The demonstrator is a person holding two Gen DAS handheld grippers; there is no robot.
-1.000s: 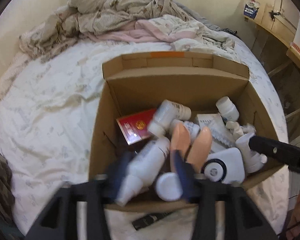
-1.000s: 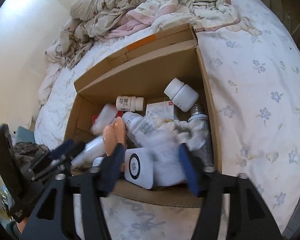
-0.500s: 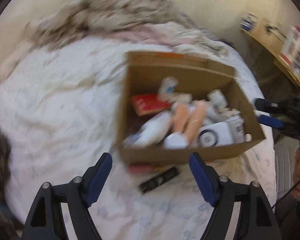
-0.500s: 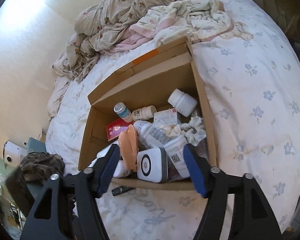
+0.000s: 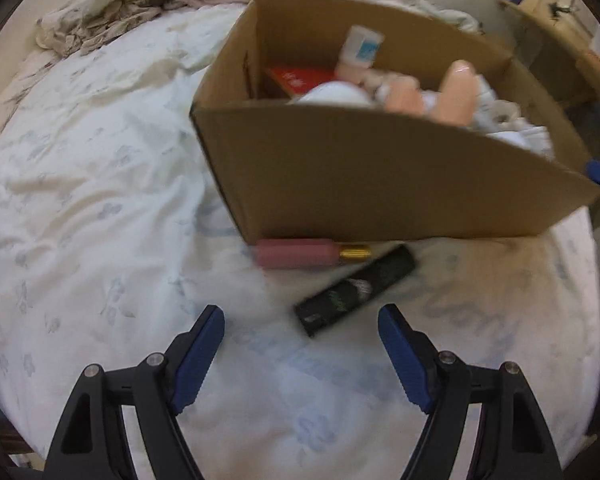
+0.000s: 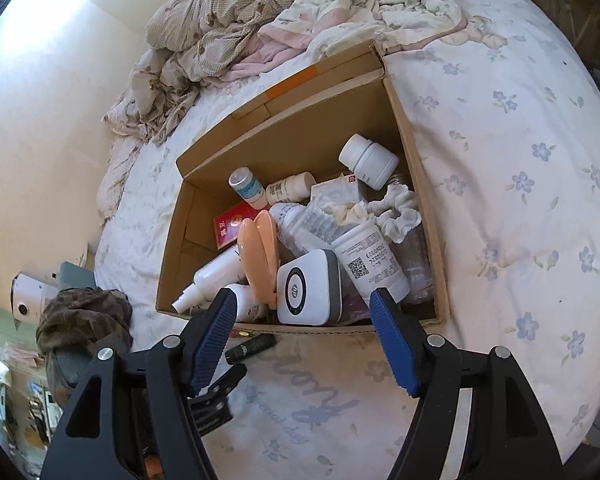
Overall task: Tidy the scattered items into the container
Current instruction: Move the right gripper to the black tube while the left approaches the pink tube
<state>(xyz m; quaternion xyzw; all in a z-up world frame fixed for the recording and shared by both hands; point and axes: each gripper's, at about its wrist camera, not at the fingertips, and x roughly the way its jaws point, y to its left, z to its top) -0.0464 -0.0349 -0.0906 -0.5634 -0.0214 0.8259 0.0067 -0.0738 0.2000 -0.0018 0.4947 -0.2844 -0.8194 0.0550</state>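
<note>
A brown cardboard box (image 5: 380, 176) stands on the bed, holding several bottles, a red packet and a white device; it also shows in the right wrist view (image 6: 424, 208). In front of it on the sheet lie a black tube (image 5: 354, 292) and a pink tube with a gold cap (image 5: 300, 254). My left gripper (image 5: 300, 322) is open and empty, low over the sheet just short of the black tube. My right gripper (image 6: 302, 308) is open and empty above the box's near edge. The black tube (image 6: 254, 348) shows past the right gripper's left finger.
Crumpled bedding (image 6: 284, 20) is heaped at the bed's far end. A dark cloth (image 6: 84, 320) and a white device (image 6: 28, 298) lie off the bed's left side. Wooden furniture (image 5: 556, 36) stands to the right.
My left gripper let go of the white bottle in the box, opened, drew back and dropped low toward the tubes on the sheet. My right gripper opened, rose and pulled back from the box.
</note>
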